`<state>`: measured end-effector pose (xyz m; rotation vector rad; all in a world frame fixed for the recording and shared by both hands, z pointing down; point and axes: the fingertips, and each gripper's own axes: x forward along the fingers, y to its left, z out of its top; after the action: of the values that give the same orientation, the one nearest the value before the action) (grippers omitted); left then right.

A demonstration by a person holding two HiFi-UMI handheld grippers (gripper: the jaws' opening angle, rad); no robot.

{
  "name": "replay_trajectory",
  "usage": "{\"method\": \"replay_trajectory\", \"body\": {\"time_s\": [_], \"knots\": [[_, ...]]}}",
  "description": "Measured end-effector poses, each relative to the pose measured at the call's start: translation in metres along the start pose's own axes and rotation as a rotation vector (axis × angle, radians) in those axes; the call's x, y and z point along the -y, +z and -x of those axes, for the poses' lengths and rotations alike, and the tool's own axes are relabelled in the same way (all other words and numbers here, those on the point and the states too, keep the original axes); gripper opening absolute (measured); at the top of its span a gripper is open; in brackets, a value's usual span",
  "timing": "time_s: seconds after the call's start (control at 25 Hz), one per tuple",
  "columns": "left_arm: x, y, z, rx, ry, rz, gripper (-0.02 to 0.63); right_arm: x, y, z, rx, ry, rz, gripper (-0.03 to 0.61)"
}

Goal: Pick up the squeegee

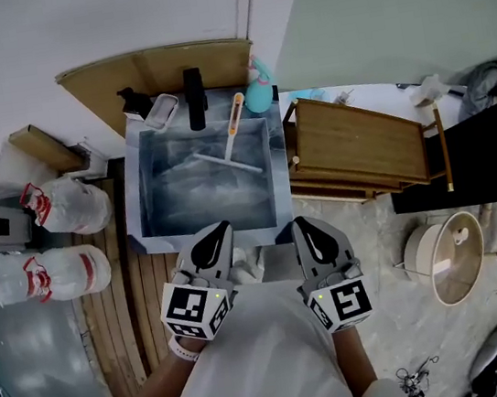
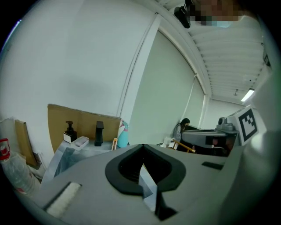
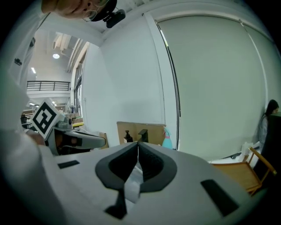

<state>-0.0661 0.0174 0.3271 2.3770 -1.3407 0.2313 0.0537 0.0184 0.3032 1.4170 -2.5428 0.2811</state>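
Orange-handled squeegee (image 1: 231, 137) lies in the steel sink (image 1: 138, 230), at 12 o'clock from both grippers, handle end toward the black faucet (image 1: 195, 95). Left gripper (image 1: 218, 231) and right gripper (image 1: 300, 224) each have jaws pressed together with nothing between them, well apart from the squeegee. Each marker cube carries only black-and-white square code patterns

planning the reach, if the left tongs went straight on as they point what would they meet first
Probably the near rim of the sink, just ahead of the shut left tongs; the squeegee lies further in. Depth is unclear.
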Motion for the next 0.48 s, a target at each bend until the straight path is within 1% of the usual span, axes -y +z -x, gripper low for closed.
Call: {"method": "replay_trajectory", "body": {"time_s": [0.16, 0.32, 0.48], "knots": [[0.002, 0.002, -0.014, -0.005, 0.0, -0.008, 0.003, 0.02, -0.011, -0.005, -0.031, -0.016, -0.021, 0.006], [0.0, 0.002, -0.028, -0.022, 0.005, -0.021, 0.003, 0.036, -0.004, -0.008, -0.01, -0.038, -0.019, 0.006], [-0.006, 0.003, -0.042, -0.029, 0.021, -0.033, 0.003, 0.045, -0.007, -0.018, -0.002, -0.036, -0.04, 0.006]]}}
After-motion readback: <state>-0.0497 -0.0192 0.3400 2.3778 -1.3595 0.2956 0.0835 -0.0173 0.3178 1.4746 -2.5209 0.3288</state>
